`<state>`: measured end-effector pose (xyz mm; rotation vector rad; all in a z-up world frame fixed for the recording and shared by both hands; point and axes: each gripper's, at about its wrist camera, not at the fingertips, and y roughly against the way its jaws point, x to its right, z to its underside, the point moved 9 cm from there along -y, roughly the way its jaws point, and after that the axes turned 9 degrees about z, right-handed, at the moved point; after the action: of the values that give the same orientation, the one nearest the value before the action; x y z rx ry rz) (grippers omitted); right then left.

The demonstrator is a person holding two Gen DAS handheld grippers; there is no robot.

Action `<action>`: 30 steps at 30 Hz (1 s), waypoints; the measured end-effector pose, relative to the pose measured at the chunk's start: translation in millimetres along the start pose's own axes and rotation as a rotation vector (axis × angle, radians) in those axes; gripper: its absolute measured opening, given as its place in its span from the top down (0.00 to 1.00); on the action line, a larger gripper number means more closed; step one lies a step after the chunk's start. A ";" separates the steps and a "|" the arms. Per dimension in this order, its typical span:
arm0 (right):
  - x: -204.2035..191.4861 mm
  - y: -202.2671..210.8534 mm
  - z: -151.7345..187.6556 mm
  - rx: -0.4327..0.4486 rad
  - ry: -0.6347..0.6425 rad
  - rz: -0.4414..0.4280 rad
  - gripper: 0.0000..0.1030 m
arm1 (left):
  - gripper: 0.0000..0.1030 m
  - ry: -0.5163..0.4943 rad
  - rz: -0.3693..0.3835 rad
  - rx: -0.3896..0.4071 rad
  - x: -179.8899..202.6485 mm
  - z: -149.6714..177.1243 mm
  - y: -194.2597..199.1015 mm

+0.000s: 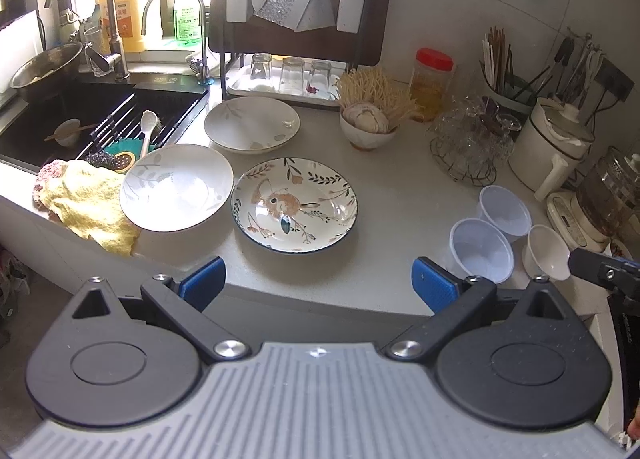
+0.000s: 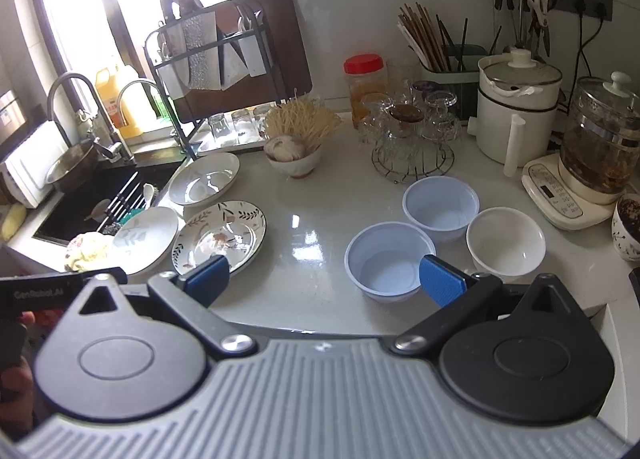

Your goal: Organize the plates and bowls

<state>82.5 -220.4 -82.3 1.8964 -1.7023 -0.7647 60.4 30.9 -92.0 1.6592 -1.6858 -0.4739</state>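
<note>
Three plates lie on the pale counter near the sink: a flower-and-rabbit patterned plate [image 1: 295,204] [image 2: 219,236], a white leaf-print plate [image 1: 176,187] [image 2: 144,239] leaning on a yellow cloth, and a second white plate [image 1: 252,123] [image 2: 204,178] behind them. To the right stand two pale blue bowls [image 1: 482,250] [image 2: 390,261], [image 1: 505,211] [image 2: 441,207] and a white bowl [image 1: 547,251] [image 2: 506,245]. My left gripper [image 1: 318,283] hovers open in front of the patterned plate, holding nothing. My right gripper [image 2: 324,279] is open and empty too, its right finger over the nearer blue bowl.
A sink [image 1: 80,115] with faucets lies at the left, a yellow cloth [image 1: 88,203] at its edge. A dish rack [image 1: 296,39] with glasses stands behind. A bowl of noodles [image 1: 370,111], a glass stand [image 1: 472,139], a white pot [image 1: 556,143] and a kettle [image 2: 600,143] crowd the right.
</note>
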 end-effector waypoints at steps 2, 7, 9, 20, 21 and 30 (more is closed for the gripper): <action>0.2 2.6 -3.0 0.002 -0.002 -0.006 0.00 | 0.02 -0.004 0.004 0.014 3.9 -4.8 5.4; -0.4 9.2 -13.9 0.016 0.013 -0.015 0.00 | 0.02 -0.013 -0.002 0.037 14.3 -12.3 15.8; 0.3 9.6 -16.8 0.021 0.015 -0.015 0.00 | 0.02 -0.006 -0.002 0.038 16.6 -13.2 16.8; 3.0 -11.9 -7.7 -0.010 0.026 -0.010 0.00 | 0.02 0.012 -0.021 0.050 12.9 -11.1 15.3; 2.4 -12.9 -7.3 -0.015 0.023 -0.019 0.00 | 0.02 0.013 -0.024 0.046 12.4 -10.8 15.1; -10.6 -25.5 -15.2 -0.033 0.011 -0.049 0.00 | 0.02 0.022 -0.048 0.002 -5.5 -18.9 5.7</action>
<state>110.6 -207.2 -87.4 1.9231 -1.6322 -0.7952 69.2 40.9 -76.5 1.7032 -1.6342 -0.4748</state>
